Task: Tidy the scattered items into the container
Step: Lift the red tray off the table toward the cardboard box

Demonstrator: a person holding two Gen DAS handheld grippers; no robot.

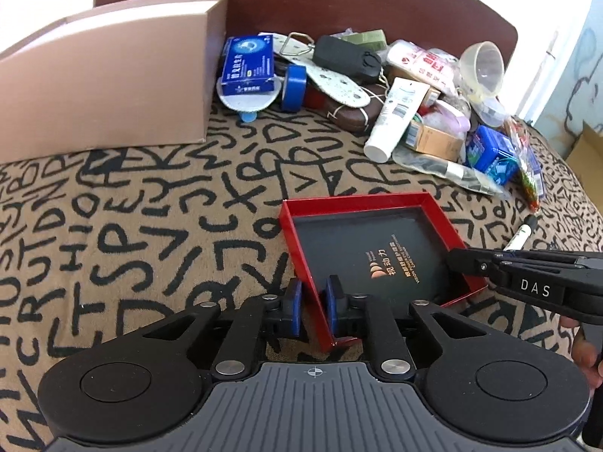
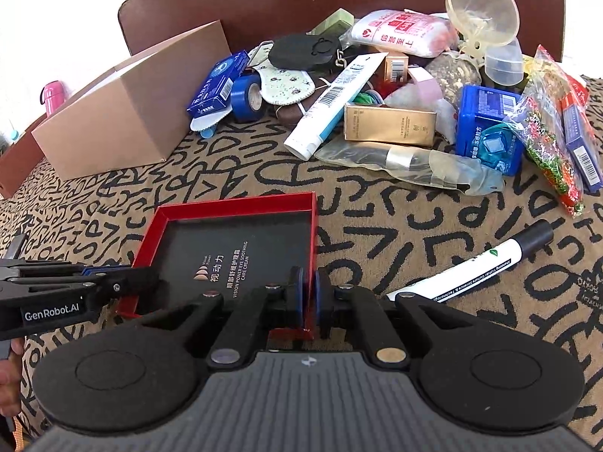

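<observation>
A shallow red tray (image 1: 356,199) with a black printed floor lies on the letter-patterned cloth. My left gripper (image 1: 313,307) is shut on the tray's left wall near its front corner. My right gripper (image 2: 309,295) is shut on the tray's right wall (image 2: 313,226); it also shows in the left wrist view (image 1: 458,260) at the tray's right side. The scattered items lie in a pile (image 2: 377,86) at the back: a white tube (image 2: 331,105), a gold box (image 2: 390,124), a blue tape roll (image 2: 247,98), blue boxes, packets and a clear funnel (image 2: 482,7).
A cardboard box (image 1: 101,79) stands at the back left. A black-capped white marker (image 2: 486,260) lies on the cloth right of the tray. A brown headboard (image 1: 339,0) runs behind the pile. A pink bottle (image 2: 52,94) stands far left.
</observation>
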